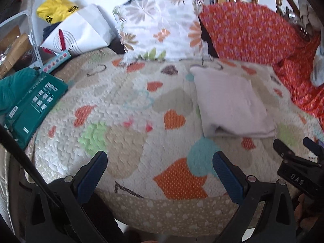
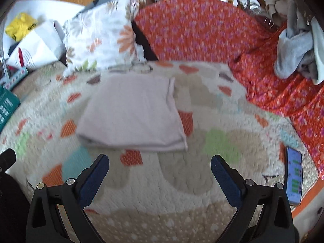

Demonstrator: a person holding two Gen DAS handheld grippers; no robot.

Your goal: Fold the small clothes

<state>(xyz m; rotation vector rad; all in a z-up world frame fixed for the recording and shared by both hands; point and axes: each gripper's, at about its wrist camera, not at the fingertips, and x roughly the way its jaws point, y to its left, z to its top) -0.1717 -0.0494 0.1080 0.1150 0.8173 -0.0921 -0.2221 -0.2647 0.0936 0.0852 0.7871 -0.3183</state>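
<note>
The left wrist camera looks forward along the left gripper (image 1: 160, 171), low over the heart-patterned quilt (image 1: 121, 105) and tilted down toward it, with the folded pale cloth (image 1: 228, 105) ahead and to the right of its fingers and the right gripper (image 1: 297, 145) entering at the right edge. The right wrist camera looks the same way along the right gripper (image 2: 160, 172), equally close to the quilt (image 2: 202, 182), with the cloth (image 2: 131, 113) ahead and slightly left of its fingers. Both views share the cloth, the quilt, the floral pillow (image 1: 160, 22) and the orange bedding (image 1: 249, 32) beyond the fingertips.
</note>
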